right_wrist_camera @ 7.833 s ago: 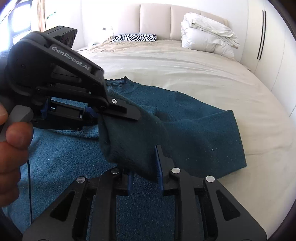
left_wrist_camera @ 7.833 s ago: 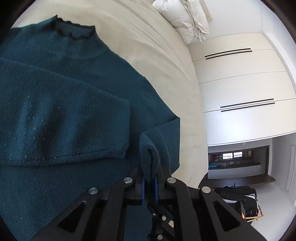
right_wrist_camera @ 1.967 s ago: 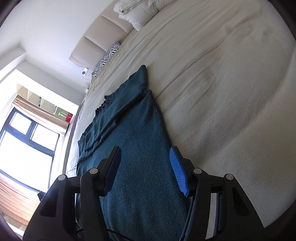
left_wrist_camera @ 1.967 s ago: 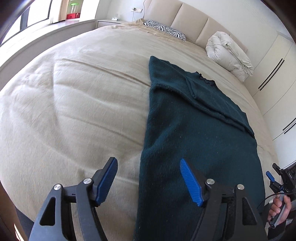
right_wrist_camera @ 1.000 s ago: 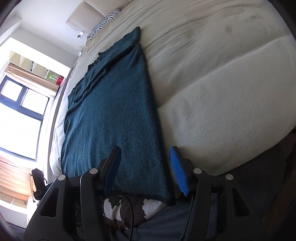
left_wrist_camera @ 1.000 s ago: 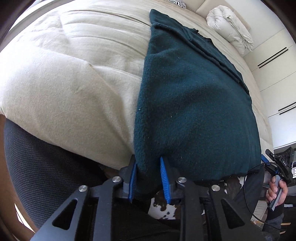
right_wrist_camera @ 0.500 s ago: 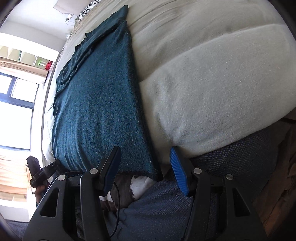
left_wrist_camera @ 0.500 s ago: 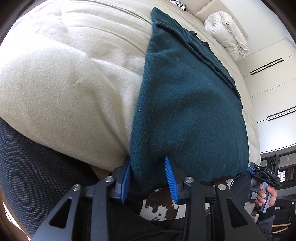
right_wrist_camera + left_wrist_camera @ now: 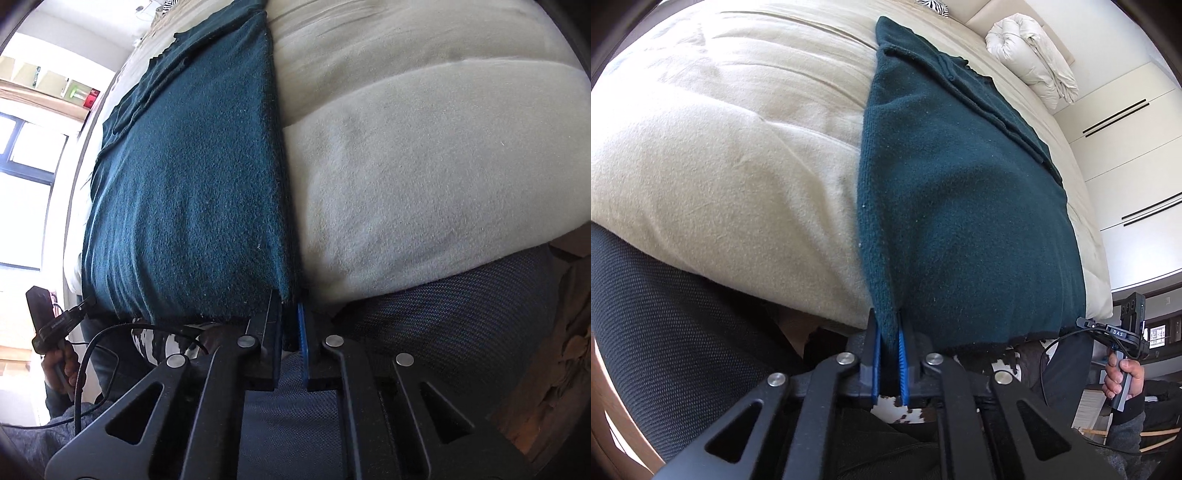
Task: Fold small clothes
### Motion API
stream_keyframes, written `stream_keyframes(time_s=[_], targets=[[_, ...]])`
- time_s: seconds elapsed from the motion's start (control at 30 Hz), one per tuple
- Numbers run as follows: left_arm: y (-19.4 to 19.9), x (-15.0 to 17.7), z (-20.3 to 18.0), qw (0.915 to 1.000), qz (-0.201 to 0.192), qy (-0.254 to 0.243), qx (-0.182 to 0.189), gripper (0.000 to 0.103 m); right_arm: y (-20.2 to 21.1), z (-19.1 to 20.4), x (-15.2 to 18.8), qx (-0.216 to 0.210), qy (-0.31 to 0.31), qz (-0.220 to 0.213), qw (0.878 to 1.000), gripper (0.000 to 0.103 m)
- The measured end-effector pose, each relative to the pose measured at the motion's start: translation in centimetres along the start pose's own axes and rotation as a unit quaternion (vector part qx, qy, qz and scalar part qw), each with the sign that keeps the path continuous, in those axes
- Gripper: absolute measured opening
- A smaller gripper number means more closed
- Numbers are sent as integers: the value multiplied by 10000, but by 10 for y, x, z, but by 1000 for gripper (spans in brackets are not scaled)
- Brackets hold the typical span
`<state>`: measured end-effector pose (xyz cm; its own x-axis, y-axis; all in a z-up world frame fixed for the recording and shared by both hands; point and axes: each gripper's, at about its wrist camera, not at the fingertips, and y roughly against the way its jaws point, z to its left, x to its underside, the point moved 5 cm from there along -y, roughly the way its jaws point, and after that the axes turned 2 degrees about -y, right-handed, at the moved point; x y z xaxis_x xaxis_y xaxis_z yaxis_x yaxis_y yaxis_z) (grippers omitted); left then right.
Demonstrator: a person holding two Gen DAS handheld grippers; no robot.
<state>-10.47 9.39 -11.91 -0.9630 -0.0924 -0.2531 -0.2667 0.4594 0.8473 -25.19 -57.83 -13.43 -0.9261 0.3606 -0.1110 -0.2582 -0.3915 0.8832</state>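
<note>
A dark teal knit sweater [image 9: 960, 192] lies lengthwise on the beige bed, sleeves folded in, its hem hanging over the near edge. My left gripper [image 9: 888, 332] is shut on the sweater's left hem corner. My right gripper [image 9: 290, 306] is shut on the right hem corner of the sweater [image 9: 184, 177]. Each gripper also shows at the edge of the other's view, held in a hand: the right gripper [image 9: 1123, 336] and the left gripper [image 9: 55, 321].
The beige bed cover [image 9: 720, 147] spreads on both sides of the sweater. A dark mesh bed base [image 9: 461, 317] runs under the mattress edge. A white rolled duvet [image 9: 1034, 70] lies at the headboard. White wardrobe doors [image 9: 1126, 155] stand to the right.
Both grippers dropped to the hem at the bed edge. The left jaws closed tight on the left corner. The right jaws went from wide open to shut on the right corner.
</note>
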Motion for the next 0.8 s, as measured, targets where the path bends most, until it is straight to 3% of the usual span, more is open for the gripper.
stream_keyframes(time_s=[0.4,0.8], targets=[[38,1,-8,9979,-190,164,590,7,71,14,17,-796,-230,-834,9931,5],[35,1,-11,9926,-368,437,1076,7,74,14,8,-1171,-558,-1145,9849,5]])
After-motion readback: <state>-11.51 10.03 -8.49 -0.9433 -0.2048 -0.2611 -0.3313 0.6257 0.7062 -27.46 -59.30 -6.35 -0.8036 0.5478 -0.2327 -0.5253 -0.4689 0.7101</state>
